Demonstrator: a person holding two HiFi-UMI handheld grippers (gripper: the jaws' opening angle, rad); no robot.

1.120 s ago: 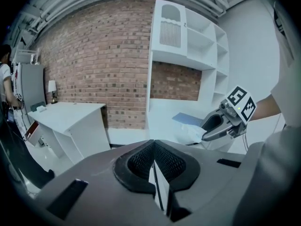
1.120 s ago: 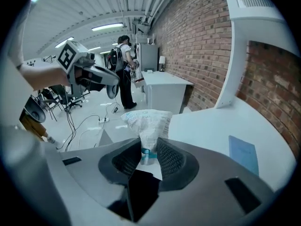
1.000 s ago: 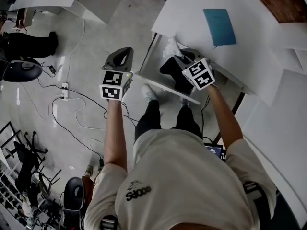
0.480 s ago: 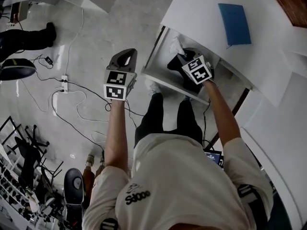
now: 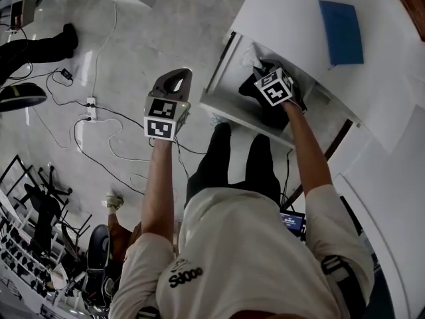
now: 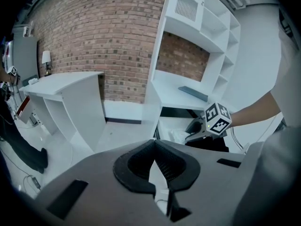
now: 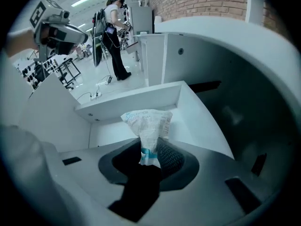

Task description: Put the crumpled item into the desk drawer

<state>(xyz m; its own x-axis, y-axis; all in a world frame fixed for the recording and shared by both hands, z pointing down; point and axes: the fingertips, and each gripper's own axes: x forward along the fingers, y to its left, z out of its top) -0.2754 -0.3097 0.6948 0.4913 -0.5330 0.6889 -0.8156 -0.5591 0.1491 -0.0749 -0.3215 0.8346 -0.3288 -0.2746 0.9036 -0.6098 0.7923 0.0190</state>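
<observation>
Though white overhead — crumpled item (image 7: 148,124) faintly printed

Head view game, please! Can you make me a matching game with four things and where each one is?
Things:
1. crumpled item
2. blue book
3. left gripper
4. drawer

Places or states:
A. lying flat on the desk top
B. pulled open under the desk top
C. pinched in the jaws of the right gripper
D. out over the floor, nothing in its jaws

Pairs: 1-C, 2-A, 3-D, 4-B.
</observation>
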